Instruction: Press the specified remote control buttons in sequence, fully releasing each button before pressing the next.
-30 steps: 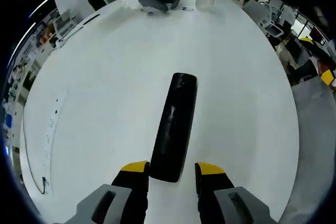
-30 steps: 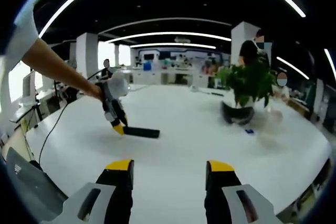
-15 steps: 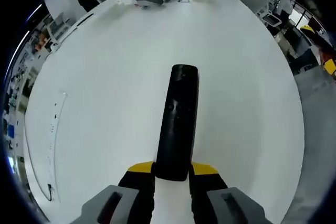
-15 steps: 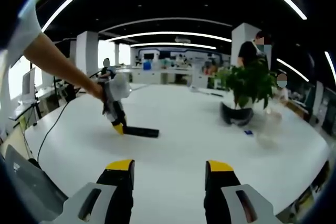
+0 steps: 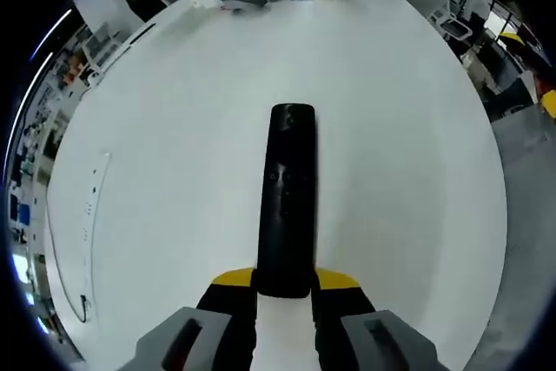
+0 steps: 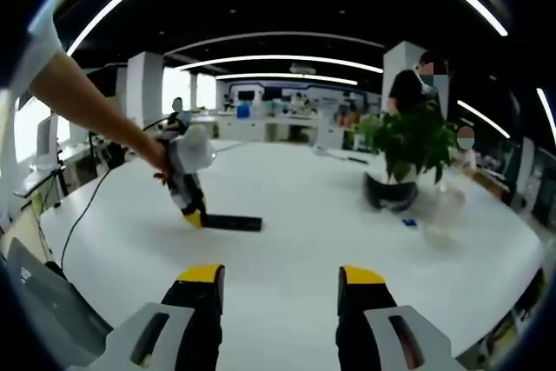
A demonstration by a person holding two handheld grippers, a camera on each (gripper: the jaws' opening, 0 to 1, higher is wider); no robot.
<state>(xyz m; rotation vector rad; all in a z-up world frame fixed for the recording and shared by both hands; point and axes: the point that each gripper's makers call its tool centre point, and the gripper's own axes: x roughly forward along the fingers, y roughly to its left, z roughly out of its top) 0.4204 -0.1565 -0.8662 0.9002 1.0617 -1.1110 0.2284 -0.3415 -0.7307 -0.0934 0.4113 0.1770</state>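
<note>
With our left gripper (image 5: pixel 285 281) pinching the near end of the remote (image 5: pixel 287 197) on the table (image 5: pixel 174 128), we should hold it steady while our right gripper (image 6: pixel 278 277), jaws spread, approaches the buttons.

White table (image 5: pixel 174 110) carries a black remote (image 5: pixel 287 197) and potted plant (image 6: pixel 408 149).

Left tongs (image 5: pixel 285 281) low, jaws clamped on remote's near end; right tongs (image 6: pixel 278 277) raised, jaws apart.
</note>
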